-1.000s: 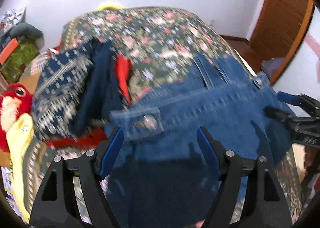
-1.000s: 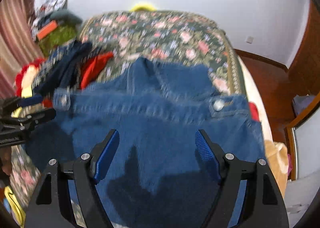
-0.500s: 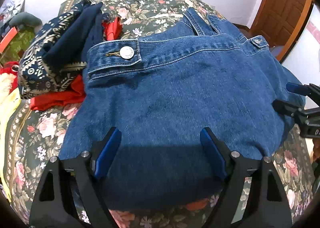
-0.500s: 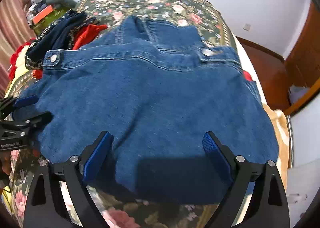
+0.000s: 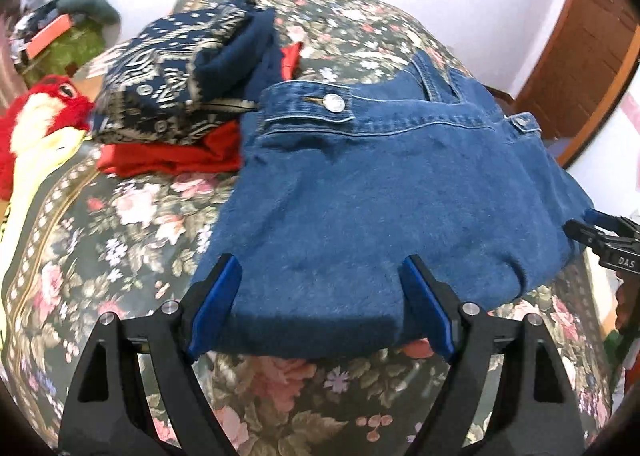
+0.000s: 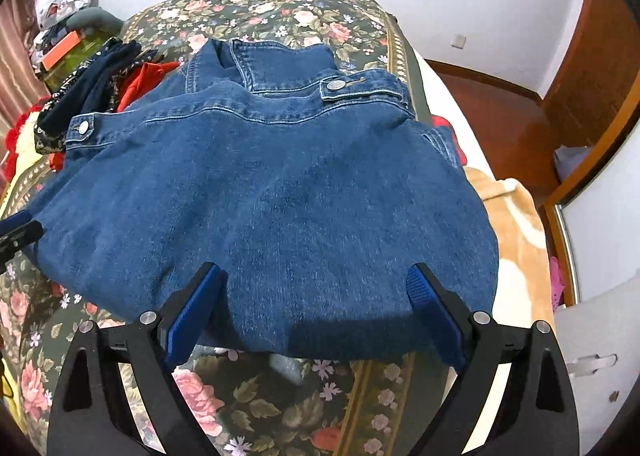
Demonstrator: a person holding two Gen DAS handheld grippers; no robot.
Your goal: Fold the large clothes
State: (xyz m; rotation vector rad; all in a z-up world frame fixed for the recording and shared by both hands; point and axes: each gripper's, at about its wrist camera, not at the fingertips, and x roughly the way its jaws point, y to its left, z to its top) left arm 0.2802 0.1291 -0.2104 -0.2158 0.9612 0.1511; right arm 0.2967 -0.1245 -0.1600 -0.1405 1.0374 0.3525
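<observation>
The denim jacket (image 6: 272, 208) lies folded on the floral bedspread (image 5: 132, 216), its near fold edge just in front of both grippers and a pile of folded clothes (image 5: 180, 104) beside its far left corner. It looks thick, heavy and rather stiff, so the firm seamed edges or corners seem the best places to grip. The left gripper (image 5: 320, 304) and the right gripper (image 6: 316, 312) both stand wide open and hold nothing.
</observation>
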